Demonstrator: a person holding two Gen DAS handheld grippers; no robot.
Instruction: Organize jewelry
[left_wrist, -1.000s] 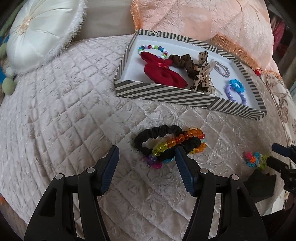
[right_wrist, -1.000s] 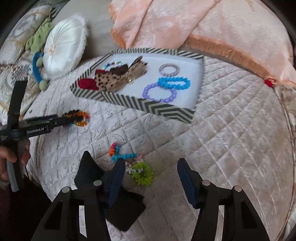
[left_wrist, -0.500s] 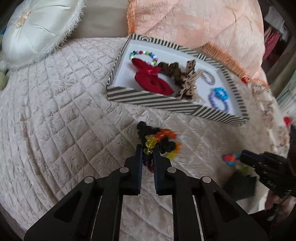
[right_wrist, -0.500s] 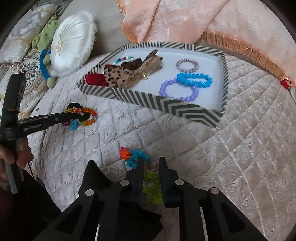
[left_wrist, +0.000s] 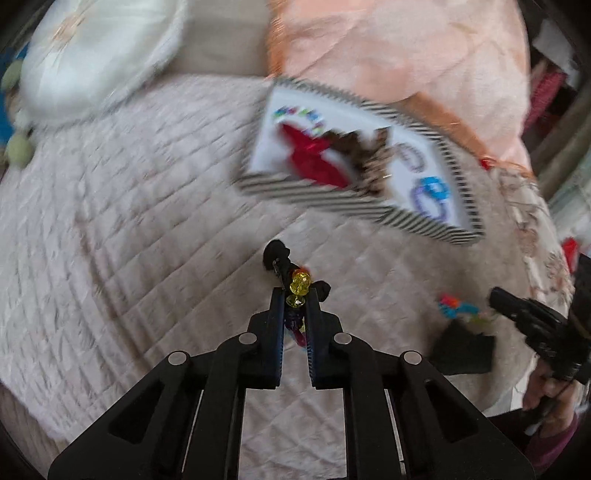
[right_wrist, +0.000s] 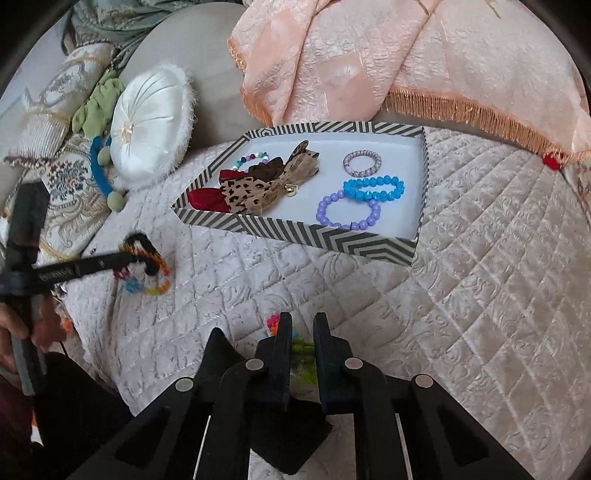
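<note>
Each matte black plastic left gripper (left_wrist: 296, 295) and right gripper (right_wrist: 302, 326) has two broad forked arms studded with round silver rivets, tapering to narrow fingers (left_wrist: 275, 314) lined with ribbed dark-blue pads. White lettering runs along the left gripper's side in the right wrist view. A maroon sleeve (left_wrist: 554, 443) covers the wrist behind a hand (left_wrist: 543, 391).

Left wrist view motion-blurred: striped tray (left_wrist: 354, 210) beyond left gripper (left_wrist: 296, 295) smeared, contents unreadable as separate pieces. Beaded bracelet (left_wrist: 300, 287) mostly hidden between left gripper's fingers. Green bracelet (right_wrist: 302, 360) largely covered by right gripper (right_wrist: 303, 325). Person's hand (right_wrist: 14, 332) cut by left edge.
</note>
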